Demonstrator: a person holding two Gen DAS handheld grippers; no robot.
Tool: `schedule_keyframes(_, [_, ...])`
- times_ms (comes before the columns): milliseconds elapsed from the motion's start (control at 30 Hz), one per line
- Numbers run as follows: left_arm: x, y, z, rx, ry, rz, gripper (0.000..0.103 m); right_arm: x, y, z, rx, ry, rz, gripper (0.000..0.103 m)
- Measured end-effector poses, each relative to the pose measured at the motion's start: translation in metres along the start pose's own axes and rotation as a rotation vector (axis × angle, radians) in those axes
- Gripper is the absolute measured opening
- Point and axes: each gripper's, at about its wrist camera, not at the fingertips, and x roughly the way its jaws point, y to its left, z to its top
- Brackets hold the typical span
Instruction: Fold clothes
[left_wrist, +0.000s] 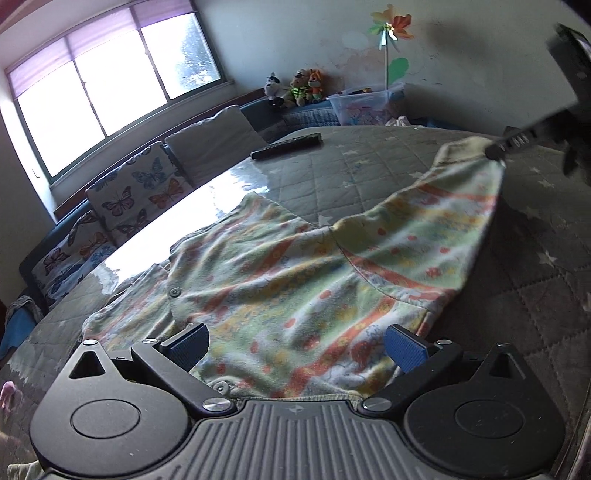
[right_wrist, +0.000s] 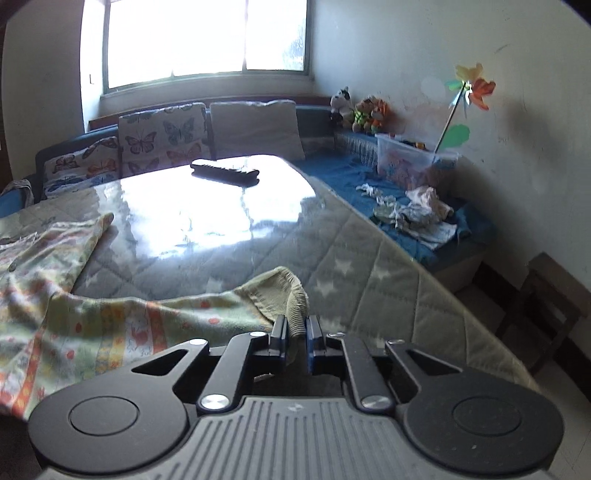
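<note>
On the quilted table (left_wrist: 369, 162) in front of me lies a small printed garment (left_wrist: 295, 280), pale green with orange bands and little flowers, spread over the near part of the surface. My left gripper (left_wrist: 295, 345) hangs just above its near edge with the blue pads (left_wrist: 404, 349) standing wide apart and the cloth passing under the gap; neither pad presses on it. A snap button (left_wrist: 173, 292) shows on the front placket, toward the left side.

My right gripper (right_wrist: 295, 328) is clamped on the ribbed cuff (right_wrist: 291, 295) of one sleeve, the two fingers drawn close together with the knit pinched between them. That sleeve is pulled out toward the right edge of the table and lifted off it, so the fabric stretches in a taut band from the body of the garment.

A dark remote control (right_wrist: 225, 171) rests near the far edge, well apart from the garment. Beyond it stand butterfly cushions (right_wrist: 162, 136), soft toys (right_wrist: 364, 110) and a paper pinwheel (right_wrist: 471, 88).

I can read no brand, label or writing anywhere.
</note>
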Motion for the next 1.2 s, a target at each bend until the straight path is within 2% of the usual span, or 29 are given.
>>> schedule_keyframes(200, [0.003,-0.008,-0.004,0.036,0.013,-0.009,0.103,0.030,0.001,-0.008,0.031,0.051,0.005,0.011])
schedule_keyframes(300, [-0.001,-0.003,0.002,0.020,-0.003,0.005,0.103,0.025,-0.003,-0.009,0.068,0.042,0.004,0.029])
schedule_keyframes(400, [-0.001,0.006,0.010,-0.023,-0.018,0.035,0.103,0.020,-0.007,-0.012,0.107,0.035,0.020,0.032])
schedule_keyframes(500, [0.007,0.011,0.014,-0.055,0.001,0.051,0.103,0.040,-0.021,-0.005,0.161,0.039,0.048,0.038])
schedule_keyframes(567, [0.013,0.010,0.014,-0.059,0.018,0.053,0.103,0.059,-0.032,0.000,0.184,0.051,0.065,0.038])
schedule_keyframes(667, [0.020,0.004,0.012,-0.038,0.033,0.046,0.103,0.084,-0.042,0.008,0.169,0.048,0.054,0.036])
schedule_keyframes(700, [0.021,0.002,0.010,-0.031,0.036,0.044,0.103,0.095,-0.049,0.014,0.169,0.048,0.053,0.032])
schedule_keyframes(733, [0.022,-0.001,0.009,-0.024,0.039,0.042,0.103,0.103,-0.054,0.019,0.174,0.050,0.054,0.018])
schedule_keyframes(833, [0.024,-0.004,0.008,-0.015,0.037,0.040,0.103,0.123,-0.067,0.033,0.187,0.050,0.060,0.006])
schedule_keyframes(1000, [0.024,-0.003,0.008,-0.025,0.036,0.036,0.103,0.118,-0.073,0.055,0.202,-0.004,0.101,0.005])
schedule_keyframes(1200, [0.008,0.012,0.007,-0.084,0.004,0.050,0.103,0.077,-0.055,0.095,0.181,-0.115,0.225,0.004])
